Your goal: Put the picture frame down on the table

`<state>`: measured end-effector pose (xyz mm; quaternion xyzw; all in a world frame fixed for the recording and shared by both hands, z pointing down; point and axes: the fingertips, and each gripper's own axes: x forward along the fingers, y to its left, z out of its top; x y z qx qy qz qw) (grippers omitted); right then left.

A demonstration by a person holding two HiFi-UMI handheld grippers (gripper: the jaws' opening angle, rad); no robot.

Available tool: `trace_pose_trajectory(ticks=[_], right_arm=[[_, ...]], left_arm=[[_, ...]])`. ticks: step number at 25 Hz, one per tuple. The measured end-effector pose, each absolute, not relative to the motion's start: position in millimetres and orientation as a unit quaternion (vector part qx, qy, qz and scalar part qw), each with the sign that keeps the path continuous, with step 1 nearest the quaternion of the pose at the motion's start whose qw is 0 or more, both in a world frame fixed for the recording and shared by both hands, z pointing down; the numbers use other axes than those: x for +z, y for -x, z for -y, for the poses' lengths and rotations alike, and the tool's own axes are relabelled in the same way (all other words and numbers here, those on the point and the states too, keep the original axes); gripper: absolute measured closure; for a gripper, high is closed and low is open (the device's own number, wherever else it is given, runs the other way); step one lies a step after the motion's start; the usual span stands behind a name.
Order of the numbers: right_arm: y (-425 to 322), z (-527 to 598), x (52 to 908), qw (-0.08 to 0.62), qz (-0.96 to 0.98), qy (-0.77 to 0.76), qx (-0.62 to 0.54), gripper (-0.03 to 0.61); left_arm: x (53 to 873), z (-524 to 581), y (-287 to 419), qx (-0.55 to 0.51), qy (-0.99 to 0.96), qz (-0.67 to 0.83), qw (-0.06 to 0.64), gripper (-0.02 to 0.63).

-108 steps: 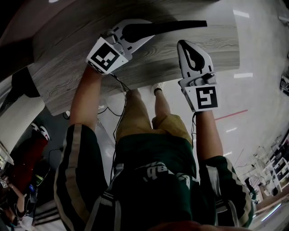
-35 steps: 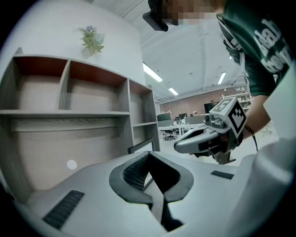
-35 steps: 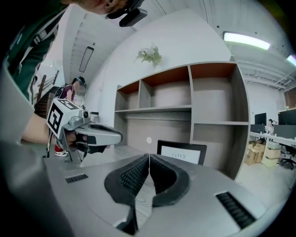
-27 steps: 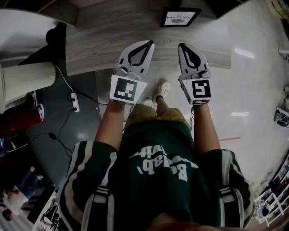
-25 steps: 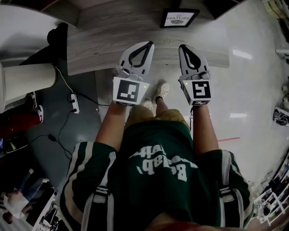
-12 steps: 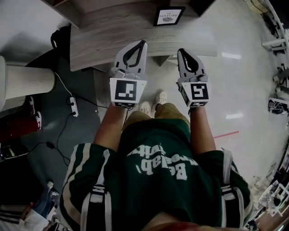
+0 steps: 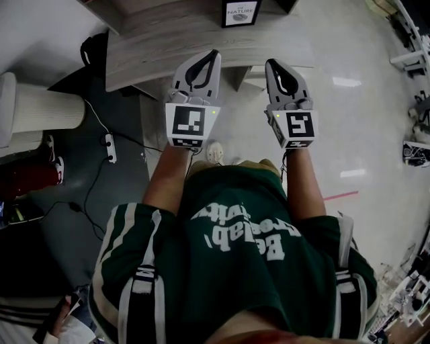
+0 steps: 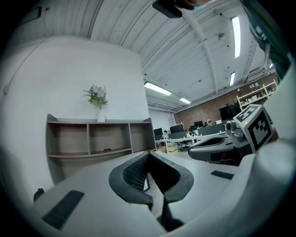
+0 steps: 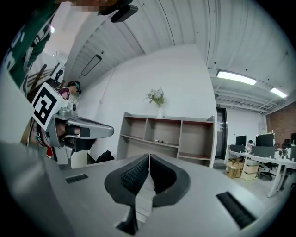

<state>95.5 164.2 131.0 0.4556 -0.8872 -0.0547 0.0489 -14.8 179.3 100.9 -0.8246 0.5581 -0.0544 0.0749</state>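
Both jaws are clenched on nothing. My left gripper [image 8: 148,155] and right gripper [image 9: 149,156] point level, side by side. The frame [image 7: 240,12] stands on the table [image 7: 168,40], far ahead between them. I'd open both before reaching, then take its sides squarely.

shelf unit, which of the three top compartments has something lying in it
The middle compartment: only it has a small dark object lying on its floor.
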Motion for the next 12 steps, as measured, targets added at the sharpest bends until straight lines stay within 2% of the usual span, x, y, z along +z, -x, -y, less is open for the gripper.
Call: trace_pose_trajectory(ticks=[7,12], right_arm=[[-146,-205,123,0.035,0.897,-0.437,-0.058,0.545],[-167,-238,132,0.061,0.906,-0.412,-0.079,0.546]], left_arm=[[95,-224,-29,-0.069,0.807,-0.581,0.080,0.595],[100,-255,-50,-0.067,0.797,-0.594,0.088,0.595]])
